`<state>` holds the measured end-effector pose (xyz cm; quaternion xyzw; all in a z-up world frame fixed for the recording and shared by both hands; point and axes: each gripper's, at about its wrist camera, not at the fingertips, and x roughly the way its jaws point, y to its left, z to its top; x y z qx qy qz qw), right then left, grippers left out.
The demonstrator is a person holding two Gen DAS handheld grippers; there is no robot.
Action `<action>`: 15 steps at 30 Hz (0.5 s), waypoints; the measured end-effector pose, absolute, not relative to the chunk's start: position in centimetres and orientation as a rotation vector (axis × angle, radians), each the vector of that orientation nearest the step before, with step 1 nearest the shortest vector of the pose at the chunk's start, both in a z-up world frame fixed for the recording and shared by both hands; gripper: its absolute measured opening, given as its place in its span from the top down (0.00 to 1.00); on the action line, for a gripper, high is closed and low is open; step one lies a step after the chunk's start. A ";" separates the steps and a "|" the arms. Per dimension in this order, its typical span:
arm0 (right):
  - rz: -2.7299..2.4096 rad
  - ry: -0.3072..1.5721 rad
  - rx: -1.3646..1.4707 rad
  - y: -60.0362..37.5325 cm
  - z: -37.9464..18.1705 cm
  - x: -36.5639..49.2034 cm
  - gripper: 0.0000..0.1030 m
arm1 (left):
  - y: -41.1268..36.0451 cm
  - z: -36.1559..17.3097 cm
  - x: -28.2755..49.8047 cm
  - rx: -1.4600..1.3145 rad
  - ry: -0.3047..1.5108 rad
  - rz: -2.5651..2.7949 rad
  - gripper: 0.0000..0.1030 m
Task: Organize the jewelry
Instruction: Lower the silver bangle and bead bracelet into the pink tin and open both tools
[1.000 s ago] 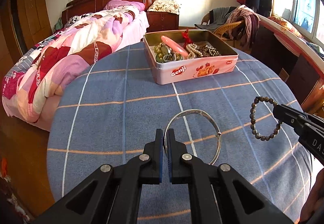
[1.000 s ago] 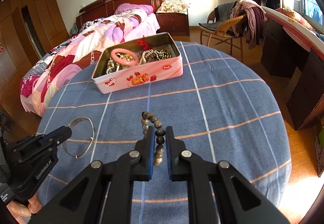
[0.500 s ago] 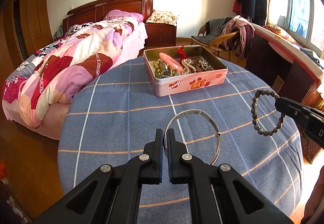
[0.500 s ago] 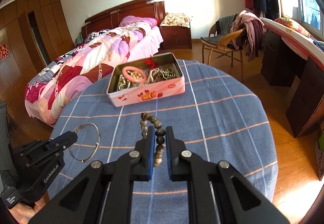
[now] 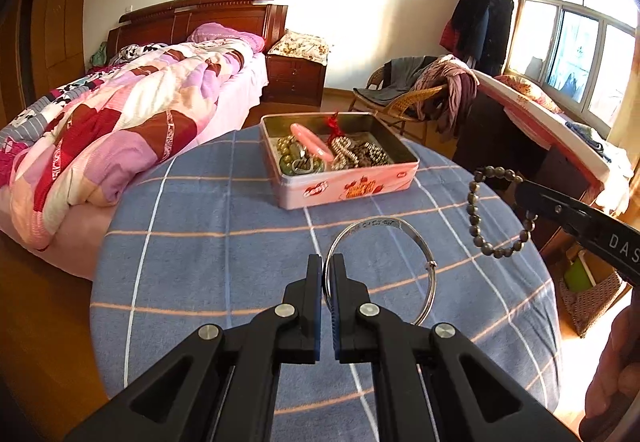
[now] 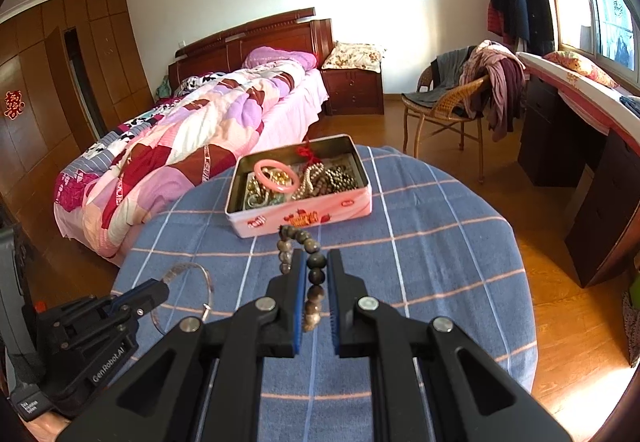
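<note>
We've got the pink tin (image 6: 300,216) near the table's (image 6: 440,242) far edge w/ a pink bangle (image 6: 278,178) & beads inside, left gripper (image 5: 327,270) pinching the silver bangle (image 5: 400,226), right gripper (image 6: 314,266) pinching the bead bracelet (image 6: 316,274).

Round table (image 5: 208,242), covered by a blue cloth with white and orange check lines. One item rests directly on it: an open pink tin (image 5: 352,190) of jewelry, far side.

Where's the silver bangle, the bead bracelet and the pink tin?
Bangle (image 5: 416,242): left wrist view, its far rim.
Bracelet (image 6: 316,274): right wrist view, a bead between the fingers.
Tin (image 6: 304,216): right wrist view, front wall.
</note>
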<state>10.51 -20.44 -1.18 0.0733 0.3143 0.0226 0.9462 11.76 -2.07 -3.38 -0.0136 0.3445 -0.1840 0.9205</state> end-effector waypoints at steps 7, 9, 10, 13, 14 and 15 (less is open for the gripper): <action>0.073 0.604 0.157 -20.2 0.3 12.4 0.87 | -2.8 -1.6 13.7 -0.050 0.670 -0.392 0.98; 0.083 0.592 0.162 -20.2 0.7 12.9 0.87 | -3.0 -1.3 14.4 -0.052 0.663 -0.390 0.98; 0.084 0.585 0.161 -20.1 0.9 13.2 0.87 | -3.2 -1.1 14.9 -0.050 0.660 -0.391 0.98; 0.091 0.572 0.167 -20.1 1.3 13.9 0.87 | -3.9 -1.1 16.0 -0.030 0.659 -0.374 0.98; 0.094 0.569 0.170 -20.2 1.4 14.2 0.87 | -4.0 -1.2 16.3 -0.024 0.661 -0.371 0.98; 0.094 0.566 0.172 -20.2 1.5 14.5 0.87 | -4.3 -1.3 16.8 -0.021 0.664 -0.370 0.98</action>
